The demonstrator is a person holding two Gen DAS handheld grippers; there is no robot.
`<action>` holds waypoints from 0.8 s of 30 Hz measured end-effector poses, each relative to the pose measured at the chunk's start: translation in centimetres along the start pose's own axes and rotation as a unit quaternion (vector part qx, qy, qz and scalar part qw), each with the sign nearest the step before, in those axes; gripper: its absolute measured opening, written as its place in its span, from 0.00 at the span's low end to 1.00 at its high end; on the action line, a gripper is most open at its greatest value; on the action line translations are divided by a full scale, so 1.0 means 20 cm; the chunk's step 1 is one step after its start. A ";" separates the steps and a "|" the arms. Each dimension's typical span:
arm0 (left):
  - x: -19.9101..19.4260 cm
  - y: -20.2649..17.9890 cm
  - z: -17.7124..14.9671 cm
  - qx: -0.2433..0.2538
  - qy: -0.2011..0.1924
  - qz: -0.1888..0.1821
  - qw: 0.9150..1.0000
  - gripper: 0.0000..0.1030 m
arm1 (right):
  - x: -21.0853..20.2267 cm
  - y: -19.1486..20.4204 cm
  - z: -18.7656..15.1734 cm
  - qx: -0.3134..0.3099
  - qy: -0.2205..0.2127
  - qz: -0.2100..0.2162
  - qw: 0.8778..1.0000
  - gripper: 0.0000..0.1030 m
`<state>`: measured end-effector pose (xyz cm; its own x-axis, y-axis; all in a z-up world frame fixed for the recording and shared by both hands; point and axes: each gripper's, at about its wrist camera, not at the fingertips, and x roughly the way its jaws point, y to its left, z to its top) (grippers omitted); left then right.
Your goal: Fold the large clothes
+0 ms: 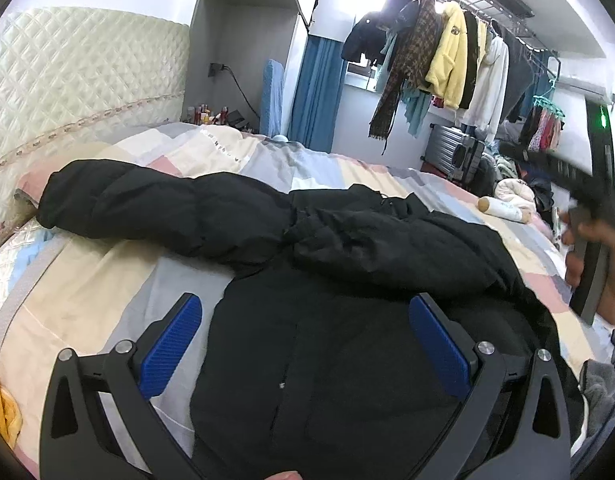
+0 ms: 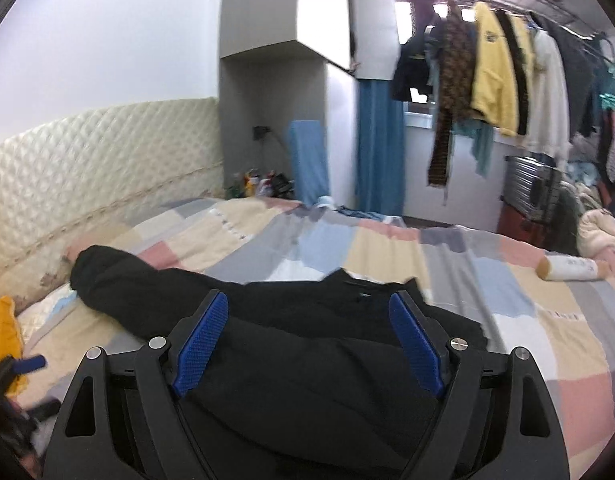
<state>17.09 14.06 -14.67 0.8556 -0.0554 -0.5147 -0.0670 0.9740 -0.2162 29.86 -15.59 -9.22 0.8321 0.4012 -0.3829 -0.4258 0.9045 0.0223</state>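
Note:
A large black padded jacket (image 1: 307,280) lies spread on the patchwork bed cover (image 1: 107,292). One sleeve (image 1: 155,204) stretches left toward the headboard; another fold lies across the body. My left gripper (image 1: 303,320) is open, hovering over the jacket's body with blue pads wide apart. My right gripper (image 2: 307,320) is open above the same jacket (image 2: 307,380), holding nothing. The right gripper's body, in a hand, shows at the right edge of the left wrist view (image 1: 591,240).
A quilted cream headboard (image 1: 79,80) runs along the left. A white bottle (image 1: 503,210) lies on the bed's far right side. Hanging clothes (image 1: 447,60) and a suitcase (image 1: 455,152) stand beyond the bed. A yellow cloth (image 2: 1,328) lies at the left.

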 end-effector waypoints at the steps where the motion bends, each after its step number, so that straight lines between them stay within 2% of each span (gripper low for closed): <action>1: 0.00 -0.01 0.00 0.001 0.000 0.000 1.000 1.00 | -0.01 -0.04 -0.03 0.006 0.002 -0.004 1.000 0.80; 5: 0.04 -0.07 -0.03 0.010 0.006 0.004 1.000 1.00 | 0.00 -0.25 -0.18 0.038 0.022 -0.033 0.998 0.80; 8: 0.08 -0.12 -0.05 0.009 0.013 -0.007 1.000 1.00 | 0.00 -0.39 -0.29 0.055 0.042 -0.061 0.996 0.80; 13: 0.15 -0.23 -0.08 0.023 0.018 -0.011 1.000 1.00 | 0.01 -0.60 -0.48 0.087 0.071 -0.073 0.991 0.80; 20: 0.21 -0.31 -0.12 0.037 0.035 0.005 0.999 1.00 | 0.04 -0.67 -0.65 0.070 0.110 -0.062 0.990 0.80; 24: 0.23 -0.31 -0.16 0.037 0.045 0.015 0.998 1.00 | 0.14 -0.62 -0.72 0.021 0.164 -0.070 0.984 0.78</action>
<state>19.80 7.04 -18.26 0.8041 -0.0429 -0.5930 -0.0506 0.9888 -0.1401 32.25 -27.76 -23.90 0.7198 0.2104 -0.6616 -0.2938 0.9557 -0.0157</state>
